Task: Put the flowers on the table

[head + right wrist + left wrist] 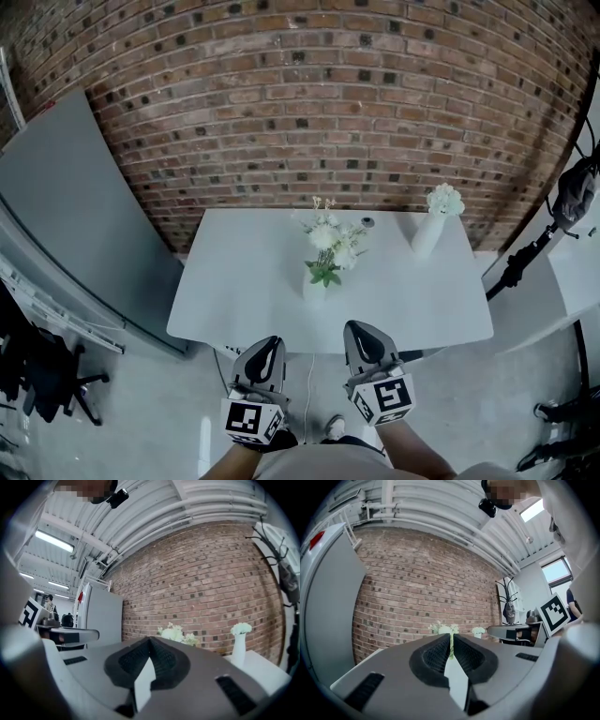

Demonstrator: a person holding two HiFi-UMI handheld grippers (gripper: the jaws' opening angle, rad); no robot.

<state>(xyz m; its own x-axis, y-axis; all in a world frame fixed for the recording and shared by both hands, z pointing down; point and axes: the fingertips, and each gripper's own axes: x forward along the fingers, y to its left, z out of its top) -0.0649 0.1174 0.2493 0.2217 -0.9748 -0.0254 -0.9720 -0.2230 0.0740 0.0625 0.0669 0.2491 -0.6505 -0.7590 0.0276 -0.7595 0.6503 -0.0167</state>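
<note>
Flowers [325,246] stand in a small white pot near the middle of the white table [234,300], upright, white blooms over green leaves; from my feed they sit well ahead of both tools. A taller white vase [426,234] with one white bloom stands at the table's far right corner, apart from the bunch; a small grey round thing [367,223] lies between them near the back edge, too small for me to name. The table's far edge is up against a brick wall [300,112]; a big grey panel [66,216] leans at the left, and a black stand [525,258] stands at the right, on a pale grey floor [169,403].

I see the left gripper [272,341] and the right gripper [354,328] side by side at the table's near edge, both pointing toward the wall, marker cubes [253,419] nearest the person's forearms. The right gripper's jaws are pressed together on nothing; the left gripper's jaws are all but together, a bare sliver at the tips, nothing between them; neither touches the flowers.
</note>
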